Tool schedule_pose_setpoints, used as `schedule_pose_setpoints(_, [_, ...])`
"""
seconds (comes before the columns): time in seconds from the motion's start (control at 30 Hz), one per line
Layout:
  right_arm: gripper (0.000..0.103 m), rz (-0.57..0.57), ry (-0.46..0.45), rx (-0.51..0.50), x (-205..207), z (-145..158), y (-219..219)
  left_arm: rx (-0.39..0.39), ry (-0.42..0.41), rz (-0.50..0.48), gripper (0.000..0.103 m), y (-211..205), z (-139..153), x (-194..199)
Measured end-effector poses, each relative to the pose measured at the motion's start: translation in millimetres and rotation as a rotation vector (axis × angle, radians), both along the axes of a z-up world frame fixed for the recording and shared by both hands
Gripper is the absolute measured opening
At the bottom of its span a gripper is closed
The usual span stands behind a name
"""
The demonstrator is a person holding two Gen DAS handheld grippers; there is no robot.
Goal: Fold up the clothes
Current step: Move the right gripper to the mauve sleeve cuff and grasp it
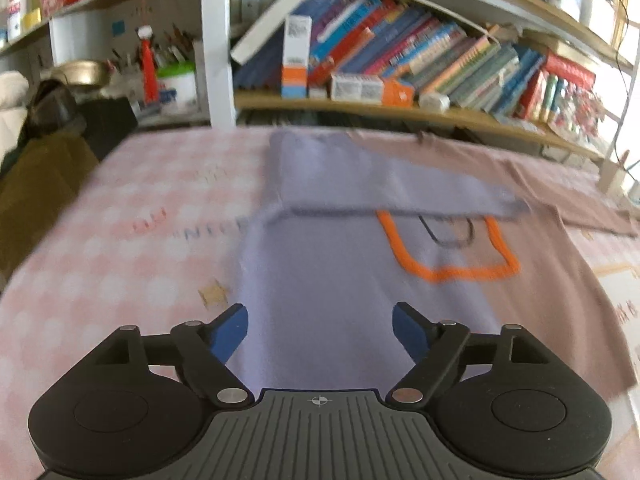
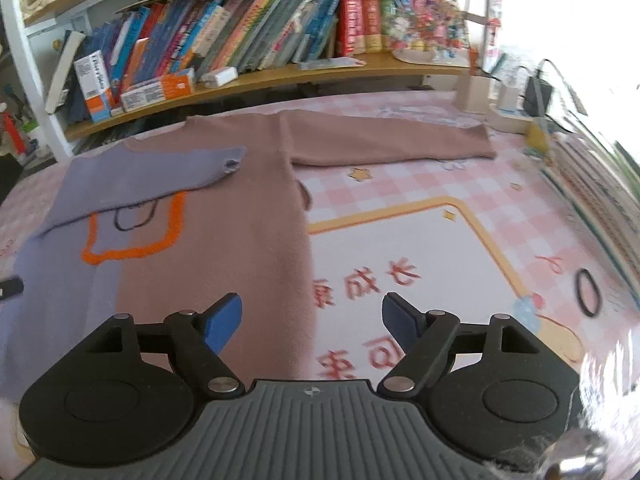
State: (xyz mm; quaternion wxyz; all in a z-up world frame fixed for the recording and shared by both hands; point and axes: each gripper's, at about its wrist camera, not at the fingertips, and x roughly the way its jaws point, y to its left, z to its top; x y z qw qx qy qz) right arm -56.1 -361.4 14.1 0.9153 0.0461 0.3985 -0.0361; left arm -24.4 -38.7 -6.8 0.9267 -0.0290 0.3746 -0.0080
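A two-tone sweater, lilac point(image 1: 320, 288) on one half and dusty pink point(image 2: 224, 240) on the other, lies flat on the pink checked table cover point(image 1: 120, 240). Its lilac sleeve point(image 2: 152, 176) is folded across the chest over an orange outline patch point(image 2: 132, 240). The pink sleeve point(image 2: 392, 140) lies stretched out to the right. My left gripper point(image 1: 320, 332) is open and empty over the lilac lower body. My right gripper point(image 2: 312, 324) is open and empty over the sweater's right edge.
A bookshelf with leaning books point(image 2: 224, 40) runs along the far edge. A black hair tie point(image 2: 588, 292) lies on the cover at right. Boxes and cables point(image 2: 520, 100) stand at the far right corner. Dark bags point(image 1: 48, 152) sit left of the table.
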Motion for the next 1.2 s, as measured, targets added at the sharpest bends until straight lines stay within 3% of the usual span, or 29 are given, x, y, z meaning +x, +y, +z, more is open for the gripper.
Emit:
schedule_pose_setpoints(0.1, [0.078, -0.035, 0.004, -0.005, -2, 1, -13, 0.008, 0.019, -0.003, 0.084, -5, -4, -4])
schedule_pose_setpoints(0.43, [0.08, -0.064, -0.02, 0.001, 25, 8, -76, 0.041, 0.037, 0.194, 0.087, -10, -4, -14])
schedule_pose_setpoints(0.7, [0.08, 0.026, -0.038, 0.035, 87, 17, -149, 0.113, 0.034, 0.334, 0.087, -74, 5, -24])
schedule_pose_setpoints(0.93, [0.079, 0.088, -0.006, 0.056, 158, -11, -225, 0.202, 0.086, 0.375, 0.09, -153, 0, -51])
schedule_pose_setpoints(1.2, [0.077, 0.087, 0.01, 0.111, 214, -28, -259, 0.243, 0.136, 0.494, 0.091, -174, 5, -71])
